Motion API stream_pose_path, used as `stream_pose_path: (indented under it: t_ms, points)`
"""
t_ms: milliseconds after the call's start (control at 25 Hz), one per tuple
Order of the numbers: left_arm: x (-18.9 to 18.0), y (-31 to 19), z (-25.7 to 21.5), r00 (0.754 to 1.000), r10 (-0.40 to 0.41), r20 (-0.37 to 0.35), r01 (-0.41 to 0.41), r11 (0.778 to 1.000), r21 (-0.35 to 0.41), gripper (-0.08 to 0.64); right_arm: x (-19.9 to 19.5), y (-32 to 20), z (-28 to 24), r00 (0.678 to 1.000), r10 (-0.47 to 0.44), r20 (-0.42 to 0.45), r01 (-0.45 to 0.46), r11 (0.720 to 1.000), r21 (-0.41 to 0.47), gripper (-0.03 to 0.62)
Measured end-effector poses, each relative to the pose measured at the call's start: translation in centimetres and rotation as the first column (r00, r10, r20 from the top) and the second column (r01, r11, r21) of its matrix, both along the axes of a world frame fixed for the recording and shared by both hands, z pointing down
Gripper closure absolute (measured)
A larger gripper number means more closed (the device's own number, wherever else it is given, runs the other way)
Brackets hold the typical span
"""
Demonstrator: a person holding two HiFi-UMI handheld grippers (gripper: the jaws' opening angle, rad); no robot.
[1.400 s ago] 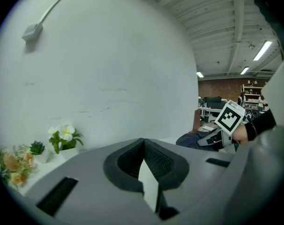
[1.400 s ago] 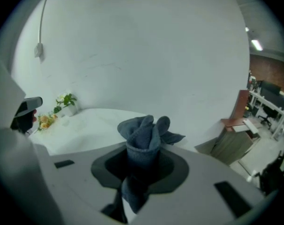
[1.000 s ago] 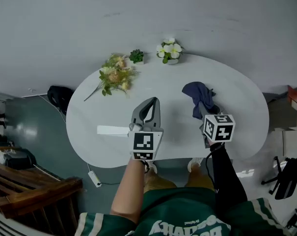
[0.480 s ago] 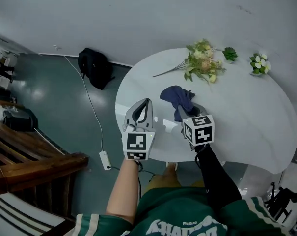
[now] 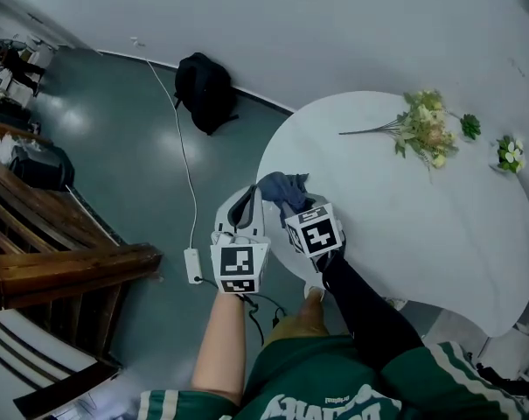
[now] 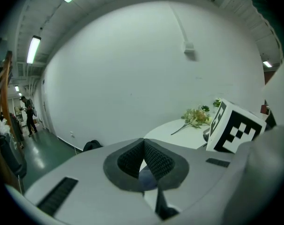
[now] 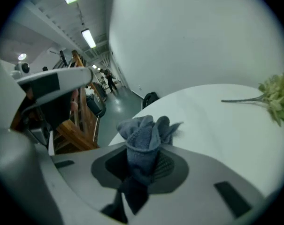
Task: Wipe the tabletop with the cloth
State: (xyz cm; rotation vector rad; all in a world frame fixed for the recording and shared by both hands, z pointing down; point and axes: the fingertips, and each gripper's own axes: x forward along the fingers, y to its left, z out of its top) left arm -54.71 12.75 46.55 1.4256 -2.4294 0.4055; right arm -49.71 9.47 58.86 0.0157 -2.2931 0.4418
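Observation:
A dark blue cloth (image 5: pixel 280 187) lies bunched at the left rim of the white oval table (image 5: pixel 386 217). My right gripper (image 5: pixel 290 203) is shut on it. In the right gripper view the cloth (image 7: pixel 144 134) sticks up out of the closed jaws, with the tabletop (image 7: pixel 217 121) beyond. My left gripper (image 5: pixel 256 193) hangs just left of the cloth, mostly past the table's edge and over the floor. Its jaws are shut with nothing between them in the left gripper view, where my left gripper (image 6: pixel 143 142) points along the table (image 6: pixel 179 134).
A loose bouquet (image 5: pixel 424 129), a small green plant (image 5: pixel 469 126) and a pot of white flowers (image 5: pixel 509 154) sit along the table's far side. On the floor are a black backpack (image 5: pixel 205 90), a power strip (image 5: pixel 194 266) with its cable, and wooden furniture (image 5: pixel 63 265) at left.
My right gripper has dragged the cloth leftward across the table to its left rim. My left gripper moved left with it, off the tabletop. The head view swung left.

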Motion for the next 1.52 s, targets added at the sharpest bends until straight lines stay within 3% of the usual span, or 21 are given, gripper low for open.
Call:
stream_pose_path:
  t_ms: [280, 520, 1160, 1520]
  points:
    - [0.0, 0.8, 1.2, 1.0, -0.012, -0.022, 0.013, 1.0, 0.008, 0.563, 1.5, -1.3, 1.2, 0.999, 0.01, -0.049, -0.006, 0.995, 0.095, 0.503]
    - [2.9, -2.7, 1.0, 0.998, 0.059, -0.031, -0.058, 0.998, 0.025, 0.563, 5.6, -4.8, 1.3, 0.996, 0.073, -0.06, -0.063, 0.986, 0.154, 0.503]
    - [15.9, -15.8, 0.8, 0.963, 0.268, -0.04, -0.267, 0.963, 0.027, 0.563, 21.2, -17.1, 1.1, 0.955, 0.282, -0.097, -0.259, 0.945, 0.202, 0.504]
    - [24.9, -23.3, 0.6, 0.922, 0.384, -0.046, -0.383, 0.923, 0.033, 0.563, 31.5, -24.1, 1.0, 0.907, 0.406, -0.11, -0.378, 0.901, 0.215, 0.503]
